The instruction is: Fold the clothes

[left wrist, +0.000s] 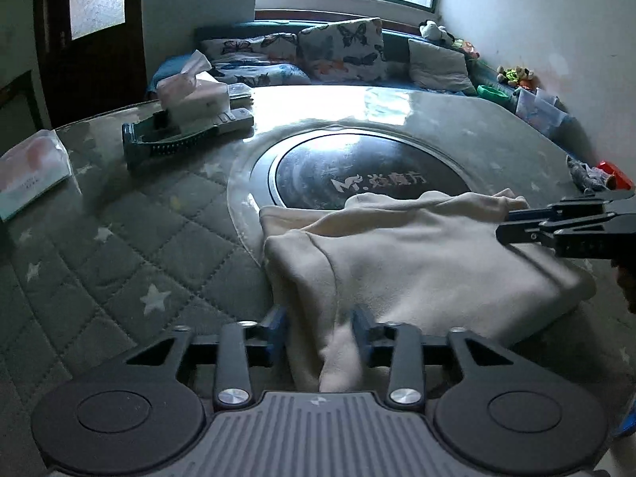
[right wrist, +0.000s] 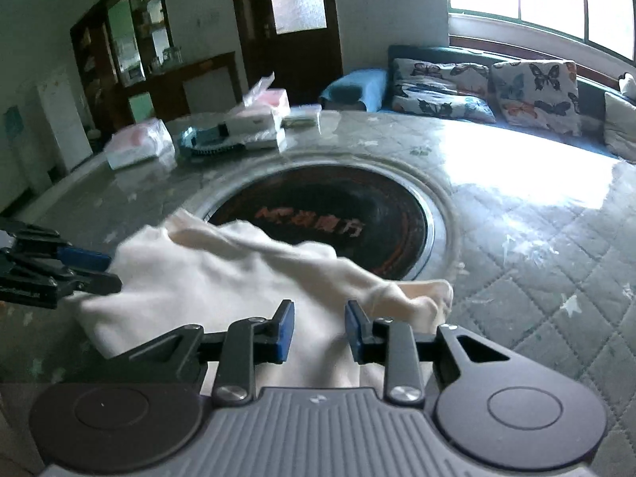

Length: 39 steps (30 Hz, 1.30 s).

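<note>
A cream garment (left wrist: pixel 417 262) lies partly folded on the round table, over the edge of the dark centre disc (left wrist: pixel 357 175). My left gripper (left wrist: pixel 320 326) is open, its blue pads on either side of the garment's near edge. My right gripper (right wrist: pixel 320 328) is open too, with cloth lying between its pads. It also shows from the side in the left wrist view (left wrist: pixel 516 222) at the garment's right edge. The left gripper shows in the right wrist view (right wrist: pixel 103 268) at the garment (right wrist: pixel 222 278)'s left edge.
The table has a quilted grey cover with white stars (left wrist: pixel 131 262) under a glossy sheet. Tissue packs (left wrist: pixel 31 175), a tissue box (left wrist: pixel 198 91) and a dark tray with a remote (left wrist: pixel 175 139) stand at the left back. A sofa with butterfly cushions (left wrist: pixel 342 51) is behind.
</note>
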{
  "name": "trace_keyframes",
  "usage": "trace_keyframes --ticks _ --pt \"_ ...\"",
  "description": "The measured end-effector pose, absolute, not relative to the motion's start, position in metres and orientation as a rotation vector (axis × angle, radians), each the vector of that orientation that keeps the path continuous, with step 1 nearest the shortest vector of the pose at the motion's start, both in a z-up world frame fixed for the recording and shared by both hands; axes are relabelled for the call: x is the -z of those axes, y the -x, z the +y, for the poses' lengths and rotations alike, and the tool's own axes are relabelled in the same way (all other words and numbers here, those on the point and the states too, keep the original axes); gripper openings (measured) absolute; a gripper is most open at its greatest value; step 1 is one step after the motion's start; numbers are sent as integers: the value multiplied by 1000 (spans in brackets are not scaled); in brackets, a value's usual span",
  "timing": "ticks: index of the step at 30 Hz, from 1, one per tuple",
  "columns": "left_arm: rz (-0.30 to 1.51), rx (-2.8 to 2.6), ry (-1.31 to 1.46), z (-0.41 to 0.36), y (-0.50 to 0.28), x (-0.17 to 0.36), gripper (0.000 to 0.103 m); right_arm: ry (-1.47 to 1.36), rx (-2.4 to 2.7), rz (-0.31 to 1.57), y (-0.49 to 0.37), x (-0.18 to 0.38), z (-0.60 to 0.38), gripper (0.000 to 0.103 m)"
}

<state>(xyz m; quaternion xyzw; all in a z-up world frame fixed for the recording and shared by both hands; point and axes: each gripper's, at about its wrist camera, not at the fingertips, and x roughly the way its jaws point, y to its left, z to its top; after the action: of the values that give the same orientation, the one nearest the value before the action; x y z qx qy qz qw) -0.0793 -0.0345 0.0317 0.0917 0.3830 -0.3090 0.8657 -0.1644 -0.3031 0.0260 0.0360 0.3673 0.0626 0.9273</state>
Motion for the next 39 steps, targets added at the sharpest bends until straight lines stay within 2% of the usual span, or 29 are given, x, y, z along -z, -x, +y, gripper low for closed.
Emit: trace_keyframes --ticks 3,15,22,26,39 --pt "779 643 -219 -36 84 -31 25 -95 -112 760 162 -21 -307 25" --pt "694 615 -271 -38 92 -54 25 -74 -104 734 189 -33 -316 24" --pt "676 678 -313 -70 84 -53 26 -111 -78 742 157 -26 -324 23" --pt "679 697 -310 -73 92 -52 27 -107 -58 762 150 -17 -330 19" --pt "677 778 -309 -93 123 -51 27 -30 -219 728 213 -50 -292 19"
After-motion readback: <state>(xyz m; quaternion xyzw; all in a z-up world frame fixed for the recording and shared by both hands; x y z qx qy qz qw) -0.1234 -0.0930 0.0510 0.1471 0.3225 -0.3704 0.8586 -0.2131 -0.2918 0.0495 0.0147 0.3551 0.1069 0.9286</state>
